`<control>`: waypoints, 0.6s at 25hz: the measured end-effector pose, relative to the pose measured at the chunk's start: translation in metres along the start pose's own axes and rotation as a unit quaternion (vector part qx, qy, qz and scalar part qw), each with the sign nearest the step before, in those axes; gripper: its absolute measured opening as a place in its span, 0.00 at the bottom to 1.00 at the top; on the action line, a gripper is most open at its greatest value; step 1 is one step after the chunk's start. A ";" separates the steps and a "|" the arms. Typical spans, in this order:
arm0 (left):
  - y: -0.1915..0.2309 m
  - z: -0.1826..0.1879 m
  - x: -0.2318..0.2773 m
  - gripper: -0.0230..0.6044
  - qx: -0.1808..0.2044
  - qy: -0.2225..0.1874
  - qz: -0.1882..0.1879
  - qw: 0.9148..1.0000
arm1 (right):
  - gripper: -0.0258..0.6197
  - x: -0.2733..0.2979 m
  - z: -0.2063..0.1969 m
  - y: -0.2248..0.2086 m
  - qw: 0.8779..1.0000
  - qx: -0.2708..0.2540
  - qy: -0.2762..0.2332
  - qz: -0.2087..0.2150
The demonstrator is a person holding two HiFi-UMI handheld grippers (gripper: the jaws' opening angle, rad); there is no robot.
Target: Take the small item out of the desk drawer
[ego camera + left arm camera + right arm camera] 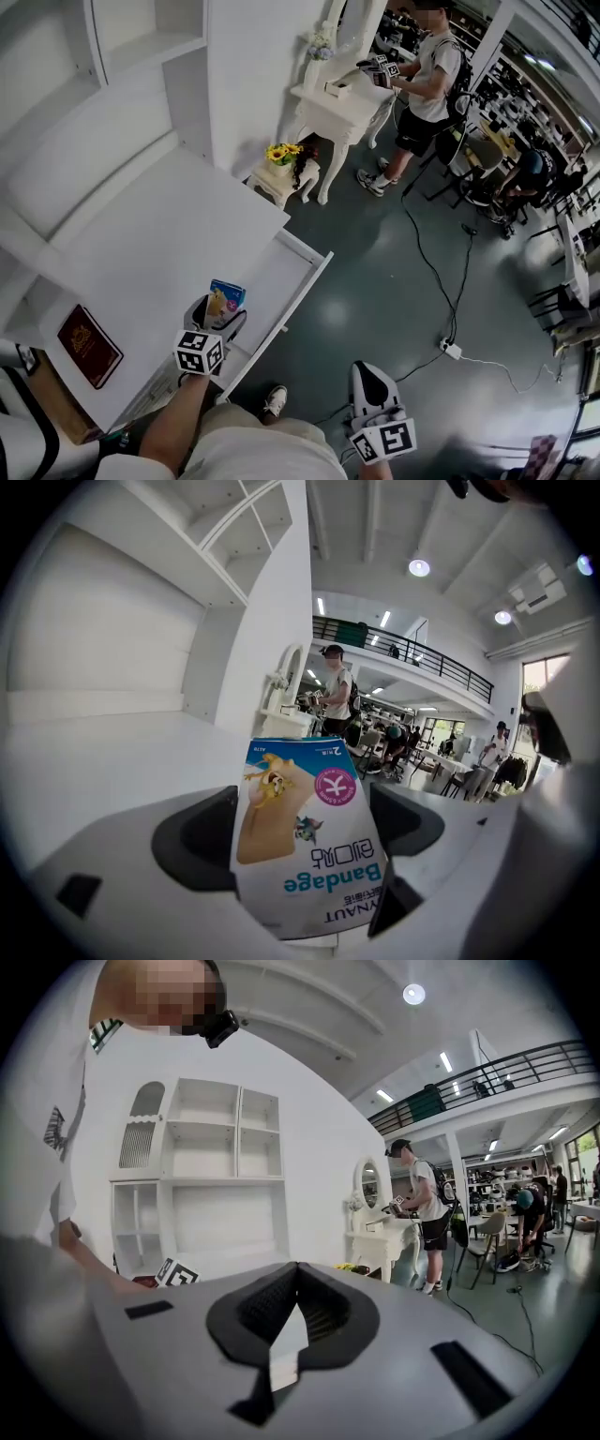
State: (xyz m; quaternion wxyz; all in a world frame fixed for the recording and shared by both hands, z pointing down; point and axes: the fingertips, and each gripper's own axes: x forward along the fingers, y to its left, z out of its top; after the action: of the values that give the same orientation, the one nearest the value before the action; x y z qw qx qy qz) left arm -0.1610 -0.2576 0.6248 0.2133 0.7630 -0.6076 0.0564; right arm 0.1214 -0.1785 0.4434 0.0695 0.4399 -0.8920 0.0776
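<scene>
A small bandage box, blue and white with cartoon print, is clamped upright in my left gripper above the white desk's front edge. In the left gripper view the box fills the gap between the dark pads. The desk drawer stands pulled out just right of that gripper, and its inside looks bare. My right gripper hangs low over the floor, away from the desk, jaws pressed together with nothing between them.
A dark red booklet lies on the white desk top. White shelving rises behind it. A small stool with yellow flowers, a white dressing table, a standing person and a floor cable are farther off.
</scene>
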 end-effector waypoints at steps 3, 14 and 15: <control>0.004 0.027 -0.020 0.75 -0.005 -0.035 0.007 0.999 | 0.05 0.009 0.009 0.000 1.000 -0.005 -0.011 0.009; 0.010 0.129 -0.105 0.75 0.032 -0.158 0.036 0.986 | 0.05 0.046 0.045 0.001 0.998 -0.013 -0.050 0.039; 0.010 0.137 -0.114 0.75 0.035 -0.170 0.039 0.984 | 0.05 0.049 0.048 0.003 0.998 -0.013 -0.054 0.043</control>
State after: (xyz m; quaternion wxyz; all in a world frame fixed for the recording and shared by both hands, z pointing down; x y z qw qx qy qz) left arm -0.2237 -0.2102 0.4641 0.0773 0.7440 -0.6622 -0.0445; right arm 0.0866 -0.2244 0.4052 0.0239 0.4037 -0.9135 0.0447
